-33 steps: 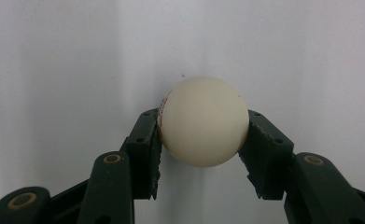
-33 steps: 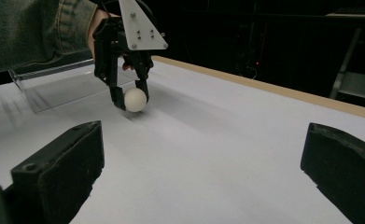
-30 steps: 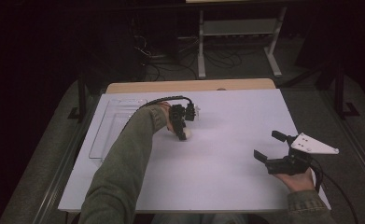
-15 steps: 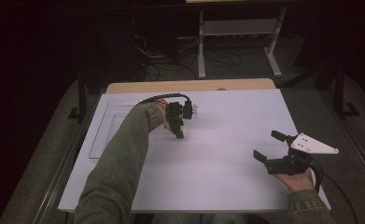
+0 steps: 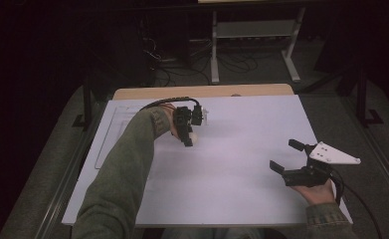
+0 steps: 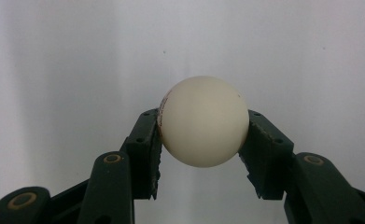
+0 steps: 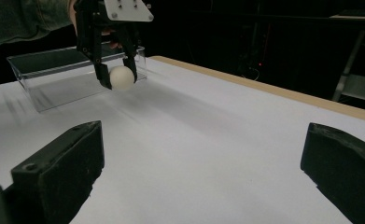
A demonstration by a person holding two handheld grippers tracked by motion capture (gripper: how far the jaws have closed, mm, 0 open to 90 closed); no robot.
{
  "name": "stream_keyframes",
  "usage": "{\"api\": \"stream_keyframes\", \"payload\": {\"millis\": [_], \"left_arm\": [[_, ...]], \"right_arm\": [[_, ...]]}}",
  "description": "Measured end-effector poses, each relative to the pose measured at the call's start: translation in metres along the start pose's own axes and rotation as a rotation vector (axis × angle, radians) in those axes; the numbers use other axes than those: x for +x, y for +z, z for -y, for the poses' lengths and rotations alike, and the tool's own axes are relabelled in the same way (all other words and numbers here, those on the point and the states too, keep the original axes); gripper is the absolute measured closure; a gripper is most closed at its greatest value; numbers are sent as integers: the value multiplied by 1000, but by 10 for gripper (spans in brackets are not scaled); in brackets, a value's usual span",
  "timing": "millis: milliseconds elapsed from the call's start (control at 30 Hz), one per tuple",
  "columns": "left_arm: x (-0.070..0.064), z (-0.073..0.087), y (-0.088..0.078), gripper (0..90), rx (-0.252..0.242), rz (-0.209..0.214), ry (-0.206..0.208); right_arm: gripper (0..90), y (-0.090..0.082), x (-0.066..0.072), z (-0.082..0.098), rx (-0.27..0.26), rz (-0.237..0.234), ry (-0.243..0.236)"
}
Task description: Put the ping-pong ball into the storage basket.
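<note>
- One clear plastic rectangular tray [image 5: 113,130] lies at the left edge of the white table top [image 5: 242,199]. In the right gripper view its transparent walls [image 7: 54,86] stand just behind the left gripper.
- One sleeve of grey-green fabric [image 5: 120,184] reaches in from the bottom left and runs up across the table toward the middle.
- At the end of that arm is the left black two-jaw gripper [image 5: 188,140], pointing down over the table just right of the tray. A black cable loops from its top back over the wrist.
- One small, smooth, off-white ball [image 6: 202,121] is clamped between the left gripper's two jaws, one jaw pressed to each side of it. It has a thin reddish mark along its left edge and a tiny speck at the upper right. From above, the ball [image 5: 193,136] peeks out at the jaw tips. In the right gripper view the ball [image 7: 122,78] hangs above the table with a soft shadow below it, so it looks lifted clear of the surface.
- The middle of the white table is bare. One strip of light wood shows along its far edge.
- The right black two-jaw gripper [image 5: 287,157] sits low over the table's right side, held by one hand [image 5: 320,191] coming in from the bottom. A grey three-cornered plate rides on top. Its two jaws stand wide apart with nothing between them, and its own view shows bare white table between the two black pads [image 7: 61,170].
- Well apart from each other, the two grippers count one per hand.
</note>
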State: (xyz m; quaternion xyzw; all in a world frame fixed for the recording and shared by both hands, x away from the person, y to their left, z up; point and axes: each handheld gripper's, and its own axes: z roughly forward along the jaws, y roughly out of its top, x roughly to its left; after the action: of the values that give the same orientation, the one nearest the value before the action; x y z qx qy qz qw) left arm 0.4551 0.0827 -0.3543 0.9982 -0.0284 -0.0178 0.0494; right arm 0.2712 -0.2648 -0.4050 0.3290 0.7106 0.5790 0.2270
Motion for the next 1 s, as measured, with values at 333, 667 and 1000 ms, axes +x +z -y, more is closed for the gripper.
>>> {"api": "stream_keyframes", "payload": {"millis": [333, 667, 1000], "left_arm": [[-3, -3, -16, 509, 7, -11, -9], [-13, -8, -32, 509, 23, -22, 15], [-19, -8, -56, 509, 2, -37, 4]], "right_arm": [[0, 2, 1, 1, 18, -10, -9], [0, 3, 1, 1, 24, -16, -6], [0, 3, 1, 1, 19, -15, -1]]}}
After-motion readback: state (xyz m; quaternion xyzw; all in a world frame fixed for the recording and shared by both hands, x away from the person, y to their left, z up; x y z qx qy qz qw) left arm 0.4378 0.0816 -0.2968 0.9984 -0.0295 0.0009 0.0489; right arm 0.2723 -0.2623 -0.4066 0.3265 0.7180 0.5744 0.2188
